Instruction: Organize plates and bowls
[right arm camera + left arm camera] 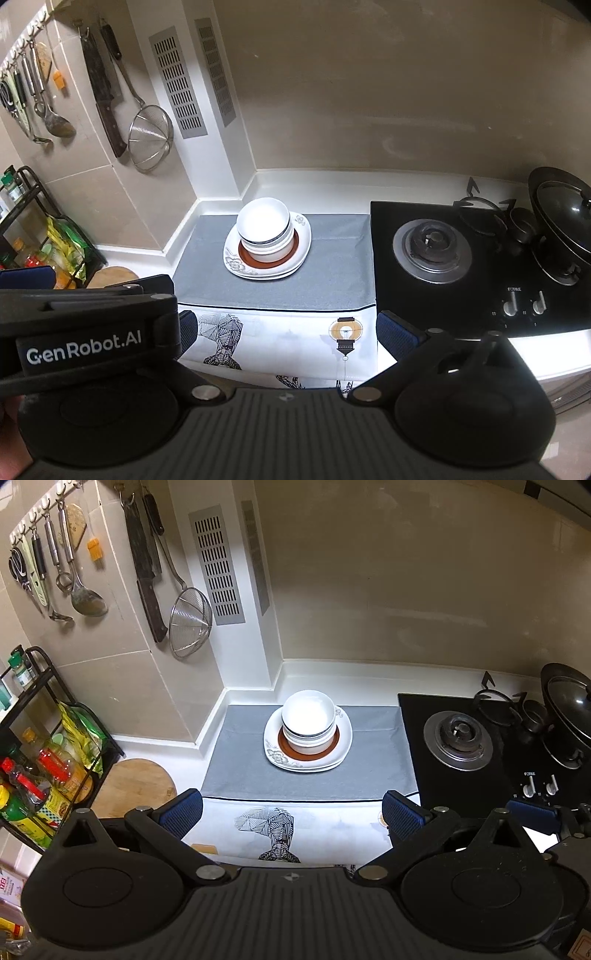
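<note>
White bowls sit nested on stacked plates, ahead of both grippers on the grey mat. Left gripper and right gripper hover spread wide, empty. Stacking appears complete, though bowl count is unclear. Any further move requires approaching a rim squarely.

Both wrist views face counter corner, sharing stacked dishes.
</note>
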`<state>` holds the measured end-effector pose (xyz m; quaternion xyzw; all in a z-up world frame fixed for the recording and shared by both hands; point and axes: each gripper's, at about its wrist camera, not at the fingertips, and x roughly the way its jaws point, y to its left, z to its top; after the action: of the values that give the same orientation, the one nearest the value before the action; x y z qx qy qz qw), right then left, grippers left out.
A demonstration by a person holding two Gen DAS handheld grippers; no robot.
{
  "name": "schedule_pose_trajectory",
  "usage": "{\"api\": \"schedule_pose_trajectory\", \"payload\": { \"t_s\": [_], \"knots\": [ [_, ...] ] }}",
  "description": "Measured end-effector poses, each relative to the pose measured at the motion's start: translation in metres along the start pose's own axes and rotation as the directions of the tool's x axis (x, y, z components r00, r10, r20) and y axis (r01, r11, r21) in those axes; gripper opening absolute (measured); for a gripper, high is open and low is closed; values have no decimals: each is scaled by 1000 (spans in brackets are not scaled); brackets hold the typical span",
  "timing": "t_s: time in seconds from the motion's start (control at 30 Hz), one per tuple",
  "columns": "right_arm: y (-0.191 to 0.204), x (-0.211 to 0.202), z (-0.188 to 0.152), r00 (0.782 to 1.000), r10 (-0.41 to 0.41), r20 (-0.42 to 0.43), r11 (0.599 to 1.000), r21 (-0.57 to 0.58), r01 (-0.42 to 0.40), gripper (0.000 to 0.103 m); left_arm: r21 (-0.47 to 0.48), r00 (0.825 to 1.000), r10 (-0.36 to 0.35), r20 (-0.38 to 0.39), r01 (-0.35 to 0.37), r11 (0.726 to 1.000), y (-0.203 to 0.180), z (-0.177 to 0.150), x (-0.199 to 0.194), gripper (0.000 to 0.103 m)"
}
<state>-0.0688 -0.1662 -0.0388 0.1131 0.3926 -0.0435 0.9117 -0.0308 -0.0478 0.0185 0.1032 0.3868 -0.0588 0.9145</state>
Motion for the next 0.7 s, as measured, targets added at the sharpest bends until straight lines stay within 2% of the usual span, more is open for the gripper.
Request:
{"api": "schedule_pose_trajectory", "payload": {
  "t_s": [0.7],
  "knots": [
    [13, -10, -16, 1000, 29, -3, 999, 13, -29, 103, 6, 1000, 9, -4, -9, 1000, 9, -12, -13, 103]
  ]
}}
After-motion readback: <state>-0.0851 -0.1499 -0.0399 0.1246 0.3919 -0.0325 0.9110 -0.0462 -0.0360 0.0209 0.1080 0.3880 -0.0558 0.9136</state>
